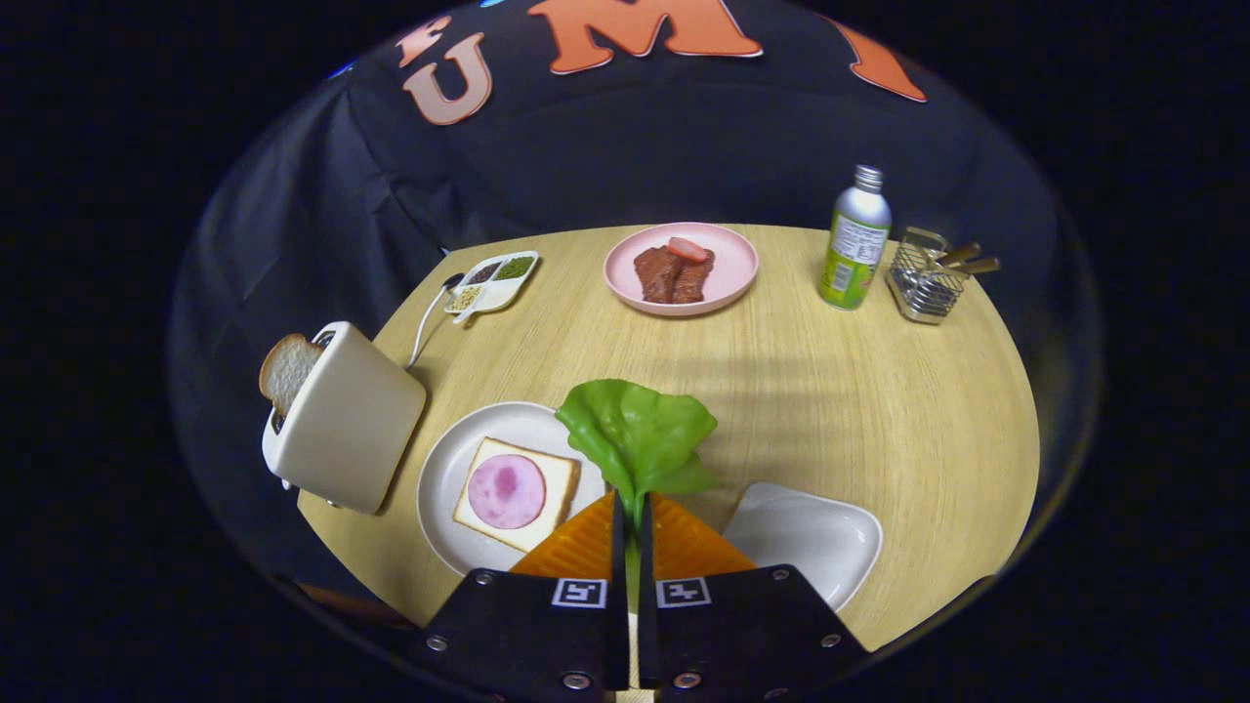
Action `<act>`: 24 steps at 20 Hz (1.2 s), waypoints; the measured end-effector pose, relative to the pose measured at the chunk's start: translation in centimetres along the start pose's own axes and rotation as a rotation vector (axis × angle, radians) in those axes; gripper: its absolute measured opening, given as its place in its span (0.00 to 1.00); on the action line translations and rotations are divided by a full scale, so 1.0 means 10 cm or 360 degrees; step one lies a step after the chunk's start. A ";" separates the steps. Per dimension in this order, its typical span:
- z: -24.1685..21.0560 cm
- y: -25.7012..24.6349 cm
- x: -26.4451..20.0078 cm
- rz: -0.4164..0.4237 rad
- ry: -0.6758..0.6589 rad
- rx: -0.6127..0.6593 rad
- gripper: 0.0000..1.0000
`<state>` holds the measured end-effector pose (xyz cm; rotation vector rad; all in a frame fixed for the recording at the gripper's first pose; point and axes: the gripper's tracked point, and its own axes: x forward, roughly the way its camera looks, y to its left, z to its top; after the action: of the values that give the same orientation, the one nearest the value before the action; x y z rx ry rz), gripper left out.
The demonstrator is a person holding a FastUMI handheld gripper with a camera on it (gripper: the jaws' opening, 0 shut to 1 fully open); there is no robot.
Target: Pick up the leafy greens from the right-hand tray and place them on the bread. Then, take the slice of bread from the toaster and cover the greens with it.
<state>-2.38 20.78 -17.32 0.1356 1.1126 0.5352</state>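
Pale wooden round table [830,391] fills mid-frame; the gripper [630,508] is clamped on a green leafy lettuce piece [640,434], lower centre, beside the ham-topped bread slice [515,493].

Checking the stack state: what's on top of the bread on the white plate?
A pink round ham slice lies on the bread. The leafy greens are not on it yet, pinched in the gripper jaws beside the plate.

Round light-wood table [879,410] (grain running crosswise), dark cloth wall [605,166] draped close behind.
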 end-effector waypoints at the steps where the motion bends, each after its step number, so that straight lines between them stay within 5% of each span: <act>1: 0.01 0.07 0.03 0.0025 0.0010 -0.0015 0.04; 16: -0.07 0.98 0.39 0.0248 0.0170 -0.0219 0.04; 24: -0.23 1.07 0.64 0.0201 0.0314 -0.0273 0.04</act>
<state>-5.91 32.69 -19.67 0.0033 1.2495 0.7673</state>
